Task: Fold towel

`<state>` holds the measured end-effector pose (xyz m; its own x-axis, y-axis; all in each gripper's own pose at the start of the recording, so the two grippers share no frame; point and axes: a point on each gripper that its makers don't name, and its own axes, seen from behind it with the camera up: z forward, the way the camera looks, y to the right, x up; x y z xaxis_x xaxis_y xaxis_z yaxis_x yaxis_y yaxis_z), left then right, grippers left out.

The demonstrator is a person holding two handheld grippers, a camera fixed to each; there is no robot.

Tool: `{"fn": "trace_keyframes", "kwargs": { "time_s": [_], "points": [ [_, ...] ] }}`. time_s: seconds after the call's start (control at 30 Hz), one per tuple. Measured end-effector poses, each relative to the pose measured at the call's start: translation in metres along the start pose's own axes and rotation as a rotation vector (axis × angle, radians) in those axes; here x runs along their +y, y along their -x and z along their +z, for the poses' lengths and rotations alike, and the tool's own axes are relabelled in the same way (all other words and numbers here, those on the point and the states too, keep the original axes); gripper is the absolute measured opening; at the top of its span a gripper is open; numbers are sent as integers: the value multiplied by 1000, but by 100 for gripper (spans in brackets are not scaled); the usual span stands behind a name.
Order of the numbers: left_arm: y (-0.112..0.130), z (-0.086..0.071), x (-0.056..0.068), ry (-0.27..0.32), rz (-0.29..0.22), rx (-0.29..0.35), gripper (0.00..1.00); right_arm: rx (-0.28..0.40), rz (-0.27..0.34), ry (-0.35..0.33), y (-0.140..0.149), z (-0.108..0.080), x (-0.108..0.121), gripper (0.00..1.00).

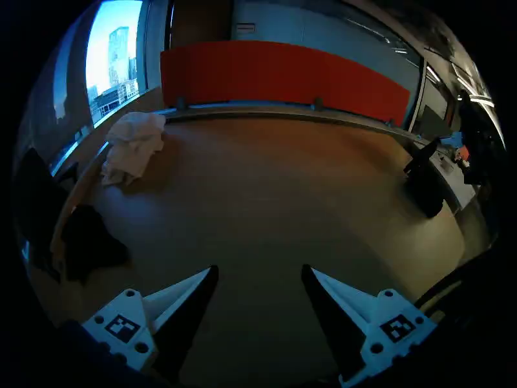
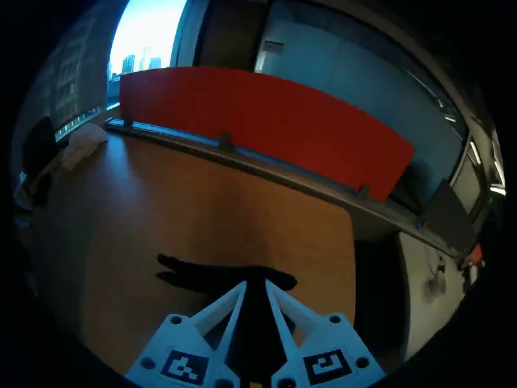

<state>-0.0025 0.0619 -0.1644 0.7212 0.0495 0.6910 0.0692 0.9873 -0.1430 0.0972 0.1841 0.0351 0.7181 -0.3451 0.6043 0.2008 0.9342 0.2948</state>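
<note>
two tongs, nothing folded yet.
my left tongs (image 1: pixel 258 278) gape wide and empty over the smooth wooden tabletop (image 1: pixel 271 194); the white towel (image 1: pixel 132 145), soft and crumpled, lies far left by the window (image 1: pixel 116 58). my right tongs (image 2: pixel 255 284) are closed to a slit on a limp dark cloth (image 2: pixel 194 268).

Dim, blue-tinted; daylight blows out the window (image 1: pixel 116 58). Desk (image 1: pixel 271 213) darkens away from the window. Dark towel (image 2: pixel 220 275) lacks detail. Heavy fisheye bending at edges.
</note>
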Motion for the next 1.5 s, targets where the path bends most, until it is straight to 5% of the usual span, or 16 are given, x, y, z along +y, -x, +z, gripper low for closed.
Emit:
{"fn": "trace_keyframes", "kwargs": {
  "time_s": [0.6,1.5],
  "points": [
    [8,-3,1,-1,7,-10,95,-124,74,52,99,-17,12,4],
    [8,-2,5,1,16,-13,95,-228,159,89,174,-21,17,4]
  ]
}}
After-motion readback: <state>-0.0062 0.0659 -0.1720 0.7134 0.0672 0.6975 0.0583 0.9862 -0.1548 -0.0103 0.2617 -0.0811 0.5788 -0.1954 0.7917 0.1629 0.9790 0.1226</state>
